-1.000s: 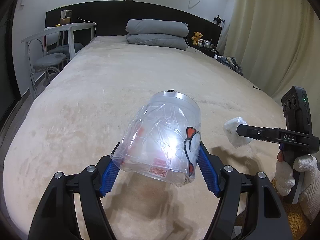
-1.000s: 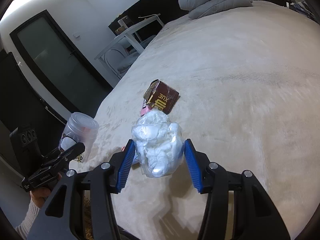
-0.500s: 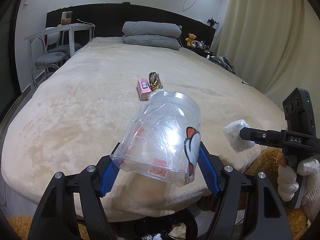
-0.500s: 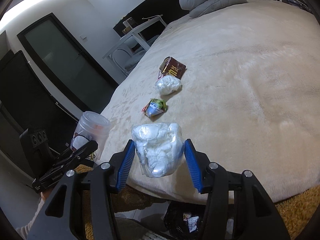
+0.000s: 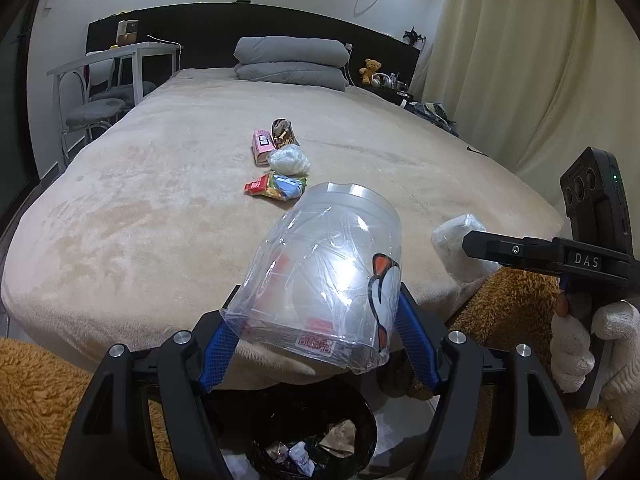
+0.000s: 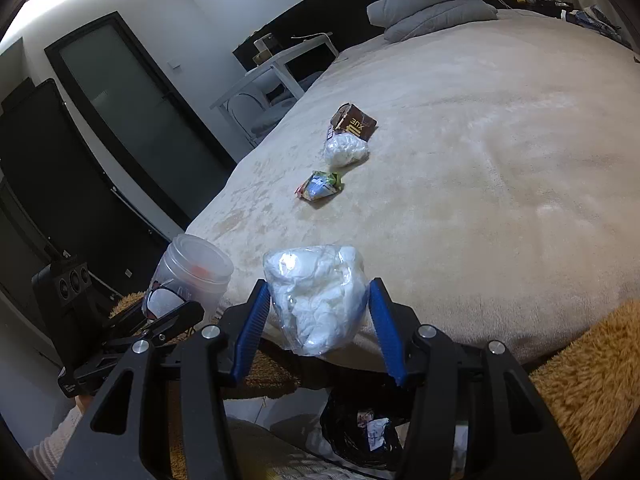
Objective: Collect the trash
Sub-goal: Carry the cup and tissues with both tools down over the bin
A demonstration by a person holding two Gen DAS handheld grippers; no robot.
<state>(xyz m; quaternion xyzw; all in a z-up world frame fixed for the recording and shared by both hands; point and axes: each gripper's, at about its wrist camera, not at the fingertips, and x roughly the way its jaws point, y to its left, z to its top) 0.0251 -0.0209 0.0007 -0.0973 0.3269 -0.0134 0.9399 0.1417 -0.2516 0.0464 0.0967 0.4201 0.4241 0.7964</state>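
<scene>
My left gripper (image 5: 316,340) is shut on a clear plastic jar (image 5: 328,276) wrapped in film, held above the foot of the bed. My right gripper (image 6: 320,324) is shut on a clear bag of white tissue (image 6: 318,294); the left wrist view also shows that bag (image 5: 456,244) at the right. A black trash bin (image 5: 308,440) with scraps inside sits on the floor below both grippers; its rim (image 6: 340,428) shows low in the right wrist view. On the bed lie a colourful wrapper (image 5: 276,186), a second white bag (image 5: 289,160), a pink box (image 5: 262,146) and a brown carton (image 6: 354,124).
The beige bed (image 5: 160,200) fills the middle. A brown shaggy rug (image 5: 36,392) lies on the floor around the bin. A white desk and chairs (image 5: 104,80) stand at the bed's left, grey pillows (image 5: 290,62) at its head, a curtain (image 5: 520,60) at the right.
Both grippers have drawn back from the bed toward its foot, carrying the jar and the tissue bag. The trash bin on the floor and the litter on the bed have come into view.
</scene>
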